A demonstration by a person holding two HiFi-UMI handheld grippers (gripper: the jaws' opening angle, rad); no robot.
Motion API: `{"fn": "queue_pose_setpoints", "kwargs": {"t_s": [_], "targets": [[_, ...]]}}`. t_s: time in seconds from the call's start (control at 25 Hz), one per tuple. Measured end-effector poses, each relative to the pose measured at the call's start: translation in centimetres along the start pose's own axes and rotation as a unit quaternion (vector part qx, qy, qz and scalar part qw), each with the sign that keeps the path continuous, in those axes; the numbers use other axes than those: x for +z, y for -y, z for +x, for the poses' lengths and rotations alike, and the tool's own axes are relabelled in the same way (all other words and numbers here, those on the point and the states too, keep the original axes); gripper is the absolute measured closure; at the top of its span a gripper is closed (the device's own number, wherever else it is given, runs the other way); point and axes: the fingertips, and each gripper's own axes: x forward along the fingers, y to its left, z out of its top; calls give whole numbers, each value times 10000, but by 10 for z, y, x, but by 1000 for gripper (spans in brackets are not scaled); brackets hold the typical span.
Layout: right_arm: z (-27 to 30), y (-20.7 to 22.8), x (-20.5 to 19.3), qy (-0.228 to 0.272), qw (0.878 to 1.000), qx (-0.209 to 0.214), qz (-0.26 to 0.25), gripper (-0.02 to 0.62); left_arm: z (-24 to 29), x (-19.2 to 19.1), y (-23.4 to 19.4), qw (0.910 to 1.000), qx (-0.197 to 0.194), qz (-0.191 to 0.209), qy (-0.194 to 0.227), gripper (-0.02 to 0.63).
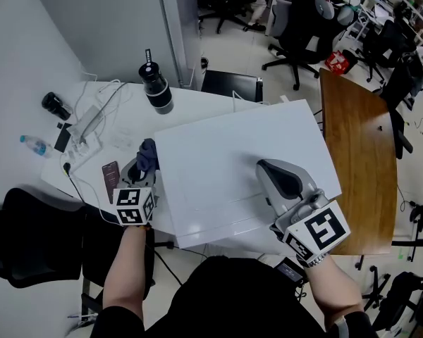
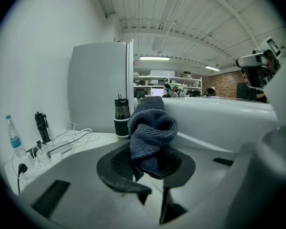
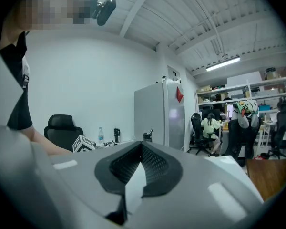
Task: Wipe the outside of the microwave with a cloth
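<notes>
I'm pinching the dark blue knitted cloth (image 2: 150, 128) in my left gripper (image 2: 150, 165), bunched just beside the white microwave (image 1: 240, 160) at its 9 o'clock edge. My right gripper (image 1: 268, 169) is lying empty, jaws together, on the top around 4 o'clock. I'm judging that the wad could slip free once rubbing drags on it, since only its lower fold is clamped

At eight o'clock the chair (image 1: 28, 238) runs off the edge; the cloth's (image 2: 150, 128) lower end vanishes inside the left tongs (image 2: 151, 162).
</notes>
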Motion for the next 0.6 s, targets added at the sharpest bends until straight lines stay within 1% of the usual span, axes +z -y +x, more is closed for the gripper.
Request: {"fn": "queue_pose_setpoints", "kwargs": {"t_s": [0.24, 0.44, 0.6], "targets": [[-21, -6, 0, 53, 9999, 99, 36, 595, -43, 17, 8, 9995, 224, 4, 233, 522], [-52, -16, 1, 151, 9991, 402, 35, 595, -103, 28, 19, 9968, 702, 21, 387, 522], [-87, -25, -2, 212, 9978, 632, 45, 595, -155, 32, 43, 9933, 1039, 28, 501, 520]]}}
